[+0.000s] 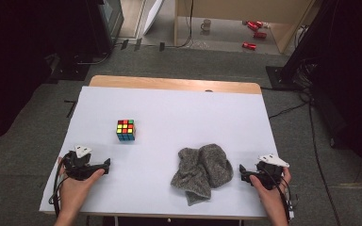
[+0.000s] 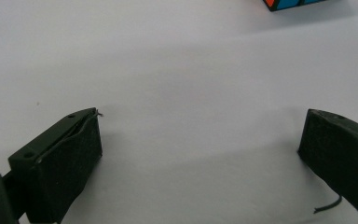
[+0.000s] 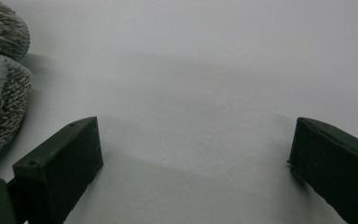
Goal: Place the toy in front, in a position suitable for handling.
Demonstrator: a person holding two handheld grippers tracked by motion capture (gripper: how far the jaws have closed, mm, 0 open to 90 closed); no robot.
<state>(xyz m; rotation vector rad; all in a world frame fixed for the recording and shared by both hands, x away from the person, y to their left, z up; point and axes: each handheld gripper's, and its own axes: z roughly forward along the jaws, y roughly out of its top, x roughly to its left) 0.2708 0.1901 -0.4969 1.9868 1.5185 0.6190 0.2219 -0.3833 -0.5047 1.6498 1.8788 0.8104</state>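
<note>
The left gripper (image 1: 104, 165) rests on the white tabletop (image 1: 179, 117) near the front left corner, held in the person's left hand (image 1: 78, 181), jaws spread wide with bare tabletop between them. The right gripper (image 1: 242, 172) rests near the front right corner in the right hand (image 1: 268, 186), likewise released with nothing between its jaws, just beside the grey knit cloth (image 1: 201, 172) that lies crumpled toward the front edge, right of centre. A cube (image 1: 126, 130) with coloured squares stands left of centre, well apart from the cloth and beyond the left gripper.
</note>
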